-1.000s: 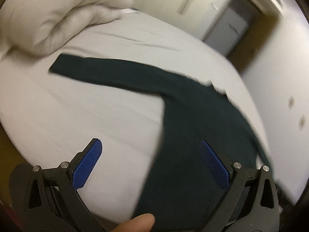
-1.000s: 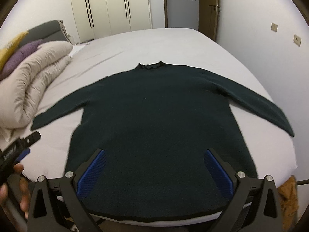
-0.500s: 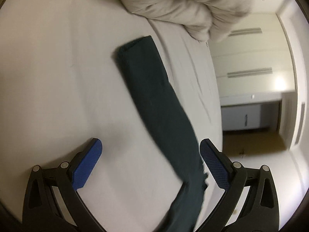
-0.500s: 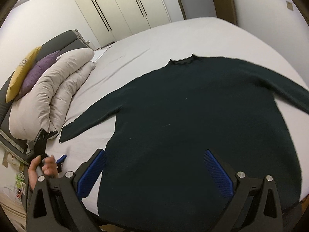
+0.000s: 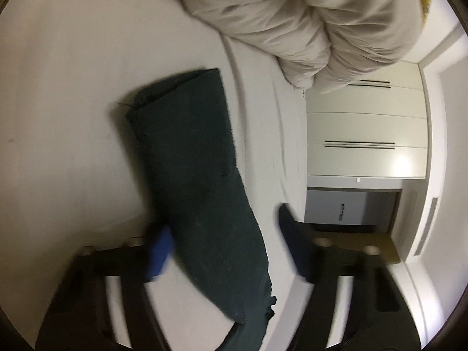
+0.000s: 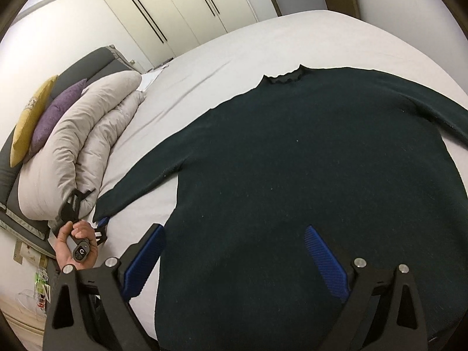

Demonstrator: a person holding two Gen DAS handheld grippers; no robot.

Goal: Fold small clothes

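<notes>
Left gripper has closed in on the sweater sleeve — jaws open, astride it at 6 o'clock; sleeve fold next. Right gripper open, idle.

My left gripper was smeared with blur, its grip unreadable. The sweater ran off the right wrist view's lower and right edges.
</notes>
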